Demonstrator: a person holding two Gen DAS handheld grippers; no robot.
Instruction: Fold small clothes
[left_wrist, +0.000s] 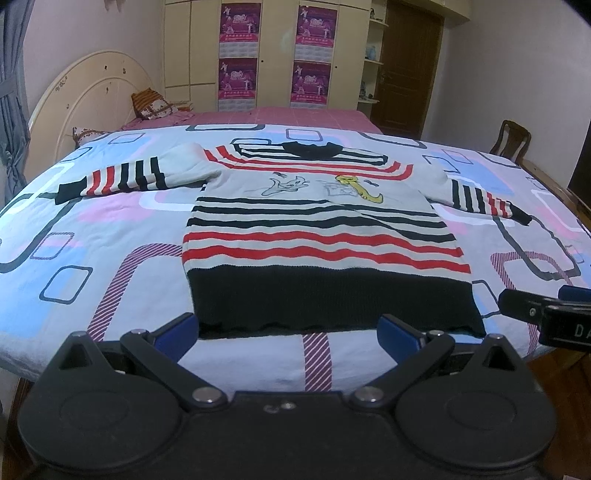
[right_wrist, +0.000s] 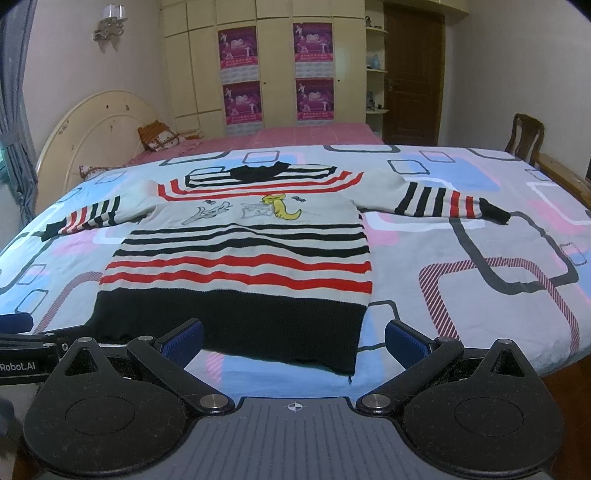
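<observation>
A striped sweater (left_wrist: 325, 229) is laid flat on the bed (left_wrist: 110, 236), sleeves spread to both sides, its black hem lying just ahead of the left hand-held gripper (left_wrist: 288, 334). That gripper is held released, its blue pads (left_wrist: 177, 332) spread wide with nothing between them. The right hand-held gripper (right_wrist: 293, 339) is likewise seen released and empty, with the hem's right corner directly ahead of it. A wardrobe (left_wrist: 258, 55) hung with purple posters (left_wrist: 238, 24) is seen far ahead, beyond the bed. A wall lamp (right_wrist: 109, 22) is shown only in the right wrist view. In the left wrist view the right gripper is seen at the right edge; in the right wrist view the left gripper (right_wrist: 16, 321) is seen at the left edge.
</observation>
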